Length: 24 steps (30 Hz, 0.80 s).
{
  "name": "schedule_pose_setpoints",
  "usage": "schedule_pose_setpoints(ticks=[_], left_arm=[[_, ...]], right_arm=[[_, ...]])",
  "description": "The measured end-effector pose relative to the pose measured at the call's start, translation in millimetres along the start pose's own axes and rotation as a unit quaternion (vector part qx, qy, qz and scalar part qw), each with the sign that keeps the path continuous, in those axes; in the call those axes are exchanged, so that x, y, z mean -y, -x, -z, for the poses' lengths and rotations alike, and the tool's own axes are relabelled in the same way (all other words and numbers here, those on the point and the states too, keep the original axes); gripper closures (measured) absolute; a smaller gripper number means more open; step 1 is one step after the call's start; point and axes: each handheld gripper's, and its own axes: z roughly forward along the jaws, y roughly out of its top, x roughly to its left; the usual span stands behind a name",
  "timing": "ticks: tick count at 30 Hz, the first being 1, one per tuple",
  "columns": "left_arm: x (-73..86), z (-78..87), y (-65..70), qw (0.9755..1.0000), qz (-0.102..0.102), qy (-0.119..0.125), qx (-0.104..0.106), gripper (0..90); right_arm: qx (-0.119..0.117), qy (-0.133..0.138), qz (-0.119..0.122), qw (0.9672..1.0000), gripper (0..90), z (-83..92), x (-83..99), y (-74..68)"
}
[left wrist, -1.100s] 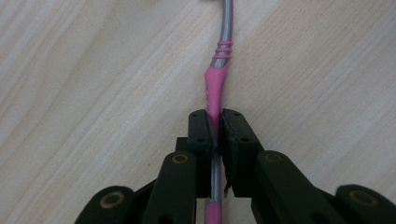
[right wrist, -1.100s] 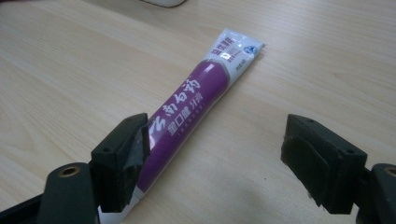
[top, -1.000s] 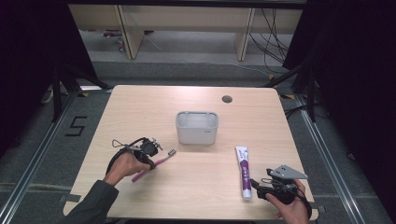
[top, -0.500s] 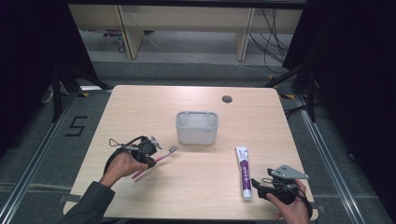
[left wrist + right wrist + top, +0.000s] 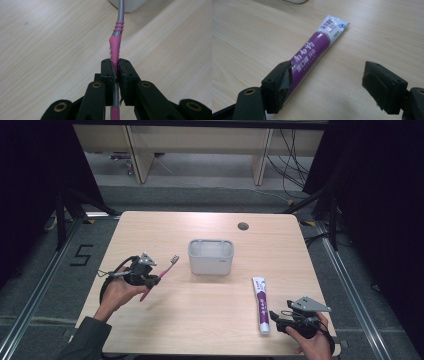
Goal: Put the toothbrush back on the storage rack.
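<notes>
Left gripper [image 5: 150, 281], frame left: clamps pink toothbrush [image 5: 162, 273], lifted; likely next, carry to grey bin [image 5: 211, 256] at centre. Right gripper [image 5: 328, 86]: jaws wide, beside toothpaste tube [image 5: 312, 56].

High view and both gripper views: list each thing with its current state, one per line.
Toothbrush: clamped by the handle, bristle end tilted up off the table.
Toothpaste tube: lying flat, not gripped.
Grey container: upright, open-topped.
Left gripper: shut on the toothbrush.
Right gripper: open beside the tube.
</notes>
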Motion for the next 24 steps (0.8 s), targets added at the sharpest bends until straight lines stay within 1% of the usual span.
schedule_pose_setpoints(ticks=[1, 2, 3, 4, 5, 6, 7, 9, 10, 11, 13, 15, 16, 17, 18, 19, 20, 21, 22, 23, 24], left_arm=[[0.0, 1.7, -2.5, 0.9999, 0.007, 0.010, -0.007, 82.2], [0.0, 1.7, -2.5, 0.9999, 0.007, 0.010, -0.007, 82.2], [-0.2, 2.8, -4.9, 0.9995, 0.020, 0.023, -0.007, 82.2], [-0.5, 4.0, -7.0, 0.9992, 0.025, 0.030, -0.011, 82.2], [-1.2, 4.6, -8.7, 0.9983, 0.037, 0.044, -0.009, 82.2], [-1.4, 5.8, -10.6, 0.9982, 0.034, 0.048, -0.013, 82.2], [-1.8, 6.1, -11.2, 0.9977, 0.038, 0.055, -0.015, 82.2], [-2.3, 6.3, -12.1, 0.9974, 0.036, 0.059, -0.018, 82.2], [-3.3, 7.0, -12.8, 0.9967, 0.039, 0.068, -0.022, 82.2], [-3.3, 7.0, -12.8, 0.9967, 0.039, 0.068, -0.022, 82.2], [-4.9, 6.8, -13.3, 0.9947, 0.048, 0.088, -0.027, 82.2], [-7.3, 6.3, -14.1, 0.9921, 0.060, 0.107, -0.028, 82.2], [-9.4, 6.0, -15.3, 0.9901, 0.066, 0.121, -0.028, 82.2], [-10.8, 7.1, -15.8, 0.9897, 0.067, 0.122, -0.033, 82.2], [-10.8, 7.1, -15.8, 0.9897, 0.067, 0.122, -0.033, 82.2], [-12.0, 8.2, -16.5, 0.9890, 0.068, 0.127, -0.035, 82.2], [-14.1, 9.7, -17.8, 0.9870, 0.070, 0.141, -0.032, 82.2], [-15.8, 10.0, -17.1, 0.9847, 0.078, 0.153, -0.031, 82.2], [-15.8, 10.0, -17.1, 0.9847, 0.078, 0.153, -0.031, 82.2], [-17.2, 12.3, -17.8, 0.9856, 0.072, 0.149, -0.032, 82.2], [-19.4, 12.3, -17.1, 0.9826, 0.079, 0.166, -0.028, 82.2]], right_arm=[[0.001, 0.000, -0.001, 1.0000, 24.9, -0.1, 0.0, 0.1], [0.001, 0.000, -0.001, 1.0000, 24.9, -0.1, 0.0, 0.1], [0.001, 0.000, -0.002, 1.0000, 24.9, -0.3, 0.0, 0.2], [0.001, 0.003, 0.001, 1.0000, 24.9, -0.4, -0.1, 0.7], [0.005, 0.006, 0.006, 1.0000, 24.9, -0.1, -0.2, 1.4], [0.000, 0.000, -0.004, 1.0000, 24.9, 0.1, 0.0, 0.0], [0.005, 0.006, 0.005, 1.0000, 24.9, -0.2, -0.1, 1.4], [0.005, 0.005, 0.005, 1.0000, 24.9, -0.2, 0.0, 1.3], [0.004, 0.005, 0.004, 1.0000, 24.9, -0.3, 0.1, 1.2], [0.004, 0.005, 0.004, 1.0000, 24.9, -0.3, 0.1, 1.2], [0.005, 0.004, 0.005, 1.0000, 24.9, -0.4, 0.2, 1.4], [0.005, 0.004, 0.005, 1.0000, 24.9, -0.4, 0.2, 1.6], [0.005, 0.003, 0.005, 1.0000, 24.9, -0.4, 0.3, 1.6], [0.005, 0.003, 0.004, 1.0000, 24.9, -0.5, 0.3, 1.6], [0.005, 0.003, 0.005, 1.0000, 24.9, -0.5, 0.3, 1.7], [0.005, 0.003, 0.005, 1.0000, 24.9, -0.5, 0.3, 1.7], [0.005, 0.004, 0.004, 1.0000, 24.9, -0.5, 0.3, 1.8], [0.004, 0.003, 0.003, 1.0000, 24.9, -0.5, 0.3, 1.8], [0.006, 0.004, 0.006, 1.0000, 24.9, -0.8, 0.5, 2.2], [0.006, 0.004, 0.006, 1.0000, 24.9, -0.8, 0.5, 2.2], [0.006, 0.005, 0.014, 0.9999, 24.9, -1.0, 0.2, 3.8]])
